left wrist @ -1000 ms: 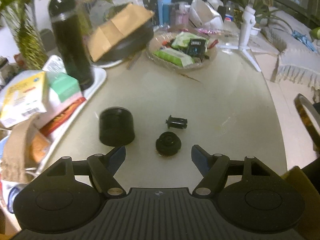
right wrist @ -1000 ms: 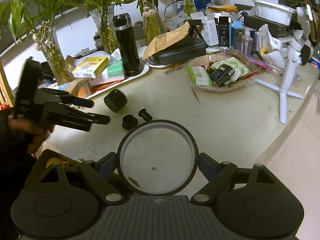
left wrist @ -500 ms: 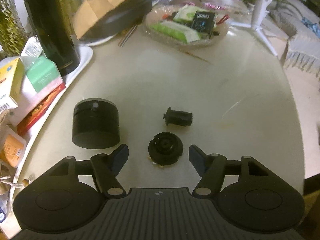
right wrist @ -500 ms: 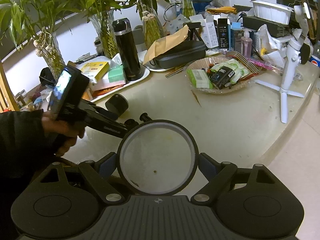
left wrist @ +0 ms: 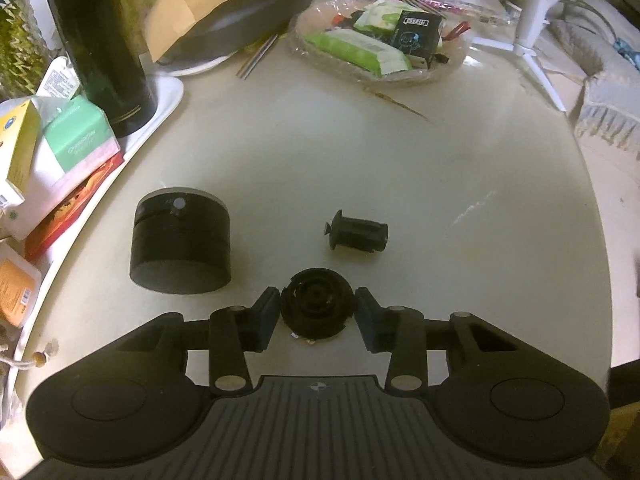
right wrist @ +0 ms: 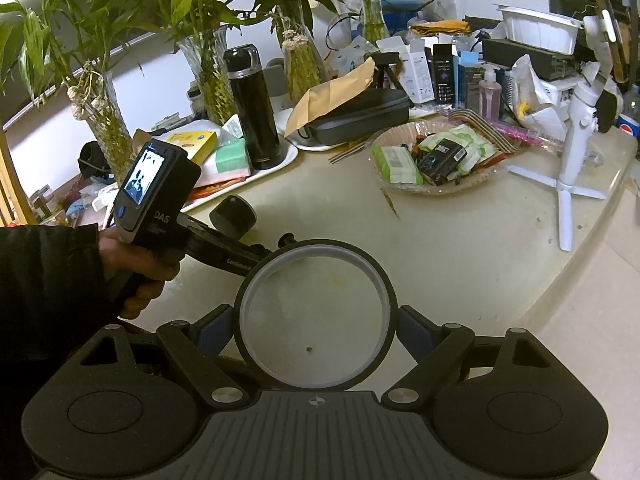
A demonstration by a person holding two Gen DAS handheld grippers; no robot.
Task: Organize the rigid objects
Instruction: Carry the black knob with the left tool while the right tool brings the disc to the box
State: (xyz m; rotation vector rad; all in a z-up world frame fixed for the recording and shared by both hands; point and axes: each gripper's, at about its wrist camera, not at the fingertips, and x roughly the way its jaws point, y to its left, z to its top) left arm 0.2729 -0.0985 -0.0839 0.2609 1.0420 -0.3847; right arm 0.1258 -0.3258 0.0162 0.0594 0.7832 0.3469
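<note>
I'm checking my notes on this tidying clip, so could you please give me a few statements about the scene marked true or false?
1. The left claw has the small round black part between its fingers, which are closing on it. True.
2. The right claw is empty. False: it holds a large ring with a dark outside and a white inner wall.
3. The black cylinder lies left of the small round part in the left wrist view. True.
4. The black flanged plug stands upright. False: it lies on its side on the table.
5. The tall black flask stands on a white tray. True.
</note>
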